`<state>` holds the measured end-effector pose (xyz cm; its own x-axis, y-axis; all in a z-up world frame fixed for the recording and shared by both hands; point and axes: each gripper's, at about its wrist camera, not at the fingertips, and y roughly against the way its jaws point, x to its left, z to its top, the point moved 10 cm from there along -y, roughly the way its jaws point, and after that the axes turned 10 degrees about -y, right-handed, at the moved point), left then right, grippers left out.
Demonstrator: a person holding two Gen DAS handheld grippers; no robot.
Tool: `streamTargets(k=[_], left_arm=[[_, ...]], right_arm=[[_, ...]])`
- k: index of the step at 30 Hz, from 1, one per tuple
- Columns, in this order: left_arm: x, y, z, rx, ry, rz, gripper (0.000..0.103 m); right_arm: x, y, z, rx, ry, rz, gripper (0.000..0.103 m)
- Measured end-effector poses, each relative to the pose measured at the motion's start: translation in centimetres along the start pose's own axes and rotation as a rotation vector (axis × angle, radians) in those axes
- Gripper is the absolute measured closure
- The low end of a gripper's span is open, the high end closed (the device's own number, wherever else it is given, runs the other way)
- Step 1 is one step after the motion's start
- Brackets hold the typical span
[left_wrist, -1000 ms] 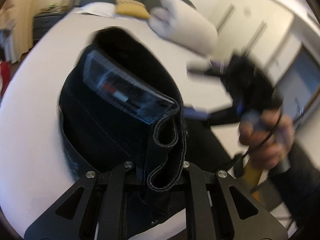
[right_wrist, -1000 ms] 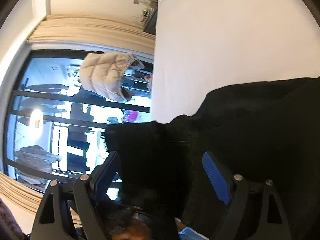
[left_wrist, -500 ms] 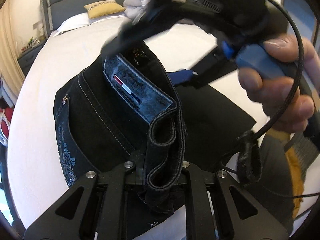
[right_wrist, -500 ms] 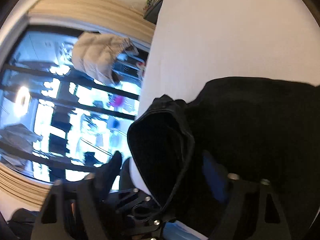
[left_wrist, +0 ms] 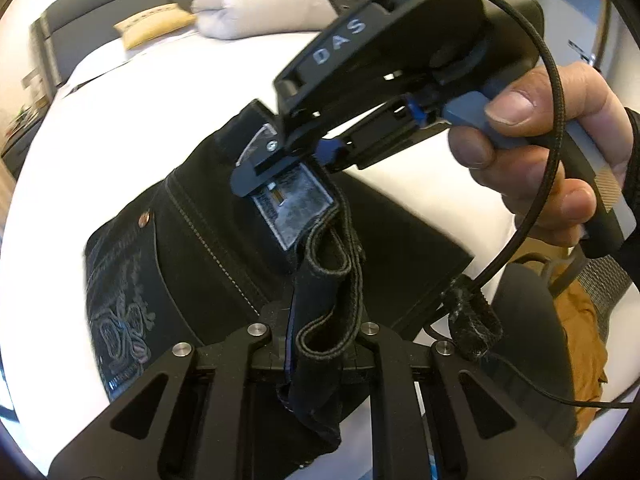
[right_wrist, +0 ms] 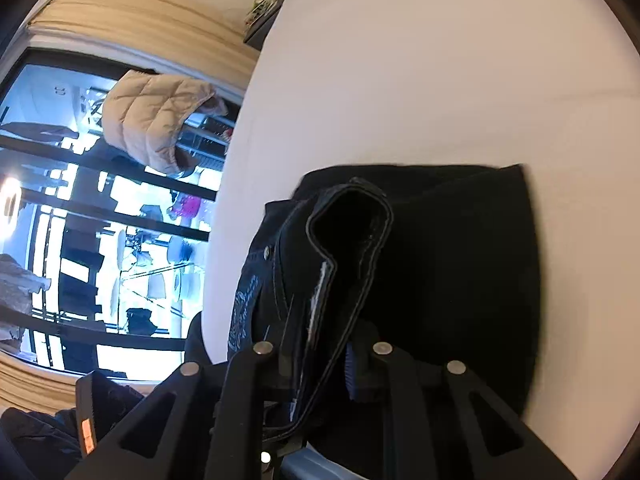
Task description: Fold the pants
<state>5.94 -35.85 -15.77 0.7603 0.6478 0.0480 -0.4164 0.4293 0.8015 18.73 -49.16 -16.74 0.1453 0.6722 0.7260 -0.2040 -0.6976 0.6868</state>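
In the left wrist view we see our left gripper [left_wrist: 320,344] at the bottom centre of the frame, its black jaws clenched on a bunched fold of the waistband of the black denim pants [left_wrist: 192,256]. The pants spread from there toward the centre and lower left over the white bed sheet [left_wrist: 120,112]. A grey leather brand patch [left_wrist: 296,208] on the waistband sits at mid-frame. Our right gripper [left_wrist: 288,160] enters from the upper right, angled down to the left, with its tips at that patch. Our right hand [left_wrist: 540,152] wraps its handle at the right edge, thumb on top and fingers curled beneath. In the right wrist view, our right gripper [right_wrist: 320,352] at bottom centre has just been closing, and the waistband edge now stands pinched between its jaws, rising as an upright loop. The rest of the pants [right_wrist: 460,260] lies flat to the right of centre on the sheet [right_wrist: 420,80]. A folded white duvet [left_wrist: 256,12] and a yellow pillow [left_wrist: 156,26] lie at the upper left of the left view.
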Motion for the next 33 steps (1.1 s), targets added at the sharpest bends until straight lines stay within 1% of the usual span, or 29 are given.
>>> streamTargets(k=[3,6,10,11,13,15,17,19,20,21,23,24,26,28,29,30,32,33], left_arm=[[-1.0,-1.1,1.6,0.008,-0.010,-0.016,0.091],[-2.1,-2.8,3.0,0.029,-0.024,-0.011,0.091],[-2.9,-5.2,3.3,0.074,-0.030,0.006,0.091],[-2.6,-5.1,2.9,0.084,-0.030,0.005,0.090],[-3.2,-6.3,2.9,0.097,-0.035,0.000,0.089],[-3.4,-7.0,3.4,0.098,-0.038,-0.013,0.080],[-3.9,-7.0,3.4,0.087,-0.030,-0.031,0.076],[-3.9,-7.5,3.6,0.087,-0.029,-0.032,0.073],[-3.9,-7.7,3.8,0.083,-0.028,-0.039,0.068],[-4.1,-7.8,4.0,0.070,-0.020,-0.055,0.061],[-4.5,-8.1,4.0,0.056,-0.009,-0.089,0.051],[-4.7,-8.1,4.1,0.055,-0.010,-0.102,0.049],[-5.2,-7.4,4.0,0.053,-0.014,-0.128,0.048],[-5.1,-5.9,3.3,0.038,-0.003,-0.152,0.046],[-5.0,-4.8,3.3,0.020,0.006,-0.177,0.044],[-4.9,-3.8,3.2,0.006,0.013,-0.192,0.042],[-4.0,-1.1,3.2,-0.033,0.040,-0.190,0.038],[-2.9,0.2,3.0,-0.053,0.069,-0.183,0.038]], right_arm=[[-2.1,1.4,0.9,-0.009,-0.012,-0.012,0.085],[-4.1,1.8,1.8,-0.002,-0.024,-0.028,0.086],[-6.3,0.9,2.6,0.030,-0.041,-0.045,0.086],[-7.0,0.6,2.7,0.033,-0.046,-0.051,0.086],[-8.1,-0.1,2.9,0.030,-0.060,-0.044,0.087],[-8.9,-0.3,3.0,0.017,-0.086,-0.013,0.089],[-9.0,-0.4,3.0,0.008,-0.087,-0.001,0.090],[-8.8,-0.5,3.0,0.007,-0.086,-0.007,0.090],[-8.8,-0.4,3.0,0.008,-0.087,-0.011,0.089],[-8.7,-0.3,3.1,0.006,-0.092,-0.013,0.088],[-8.7,0.0,3.4,-0.007,-0.103,-0.013,0.085],[-8.7,0.4,3.6,-0.017,-0.110,-0.013,0.082],[-8.8,1.1,3.8,-0.040,-0.112,-0.030,0.082],[-9.2,1.6,4.0,-0.055,-0.118,-0.044,0.082],[-9.5,2.1,4.1,-0.071,-0.123,-0.060,0.082],[-9.9,2.5,4.2,-0.086,-0.131,-0.081,0.082],[-10.9,3.6,4.6,-0.129,-0.158,-0.131,0.086],[-11.6,4.6,4.7,-0.165,-0.165,-0.181,0.088]])
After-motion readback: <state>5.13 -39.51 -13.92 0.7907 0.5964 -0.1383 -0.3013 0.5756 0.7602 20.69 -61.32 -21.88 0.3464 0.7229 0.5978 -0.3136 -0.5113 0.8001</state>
